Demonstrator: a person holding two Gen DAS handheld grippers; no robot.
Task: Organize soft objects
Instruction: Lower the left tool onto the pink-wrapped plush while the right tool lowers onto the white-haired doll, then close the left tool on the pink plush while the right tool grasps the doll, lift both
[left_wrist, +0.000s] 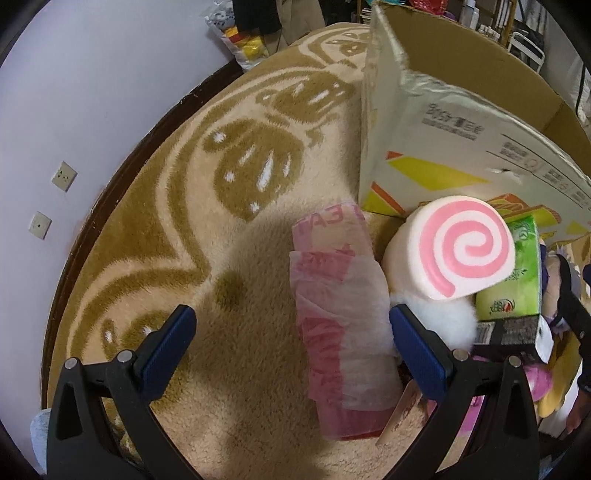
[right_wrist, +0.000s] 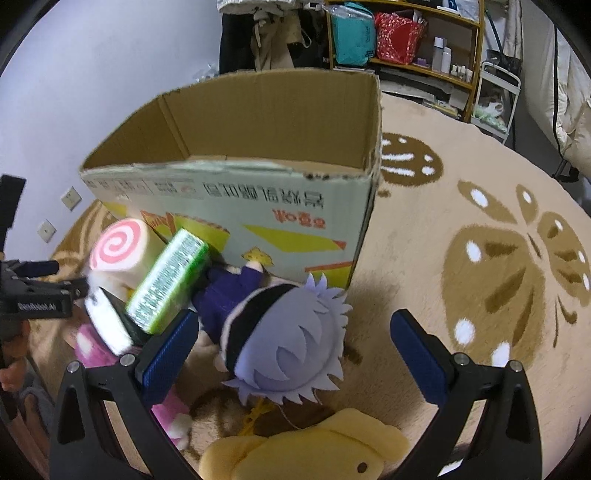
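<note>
The doll (right_wrist: 284, 339) lies face down on the rug (right_wrist: 480, 258) in the lower middle of the right wrist view, its head with the spiky lilac hair toward you and its dark blue body stretching up to touch the foot of the box (right_wrist: 236, 206). Your right tongs (right_wrist: 295, 347) hang spread wide over that head, holding nothing, so this looks like the pick to make: bring them straight down, close across the head where it is fullest, and squeeze until the stuffing gives, since plush slips out of a shallow pinch. Then lift clear of the box's front rim before you carry it over the opening, which shows empty cardboard inside as far as you can see. Mind the yellow plush (right_wrist: 310, 446) just below the head and the green pack (right_wrist: 166, 280) leaning by the doll's body at centre left; a sloppy close could catch either. In the left wrist view your left tongs (left_wrist: 291, 347) are also spread and empty, above the pink bag (left_wrist: 343, 325) at lower centre, with the swirl cushion (left_wrist: 454, 251) just right of it, resting against the box.
</note>
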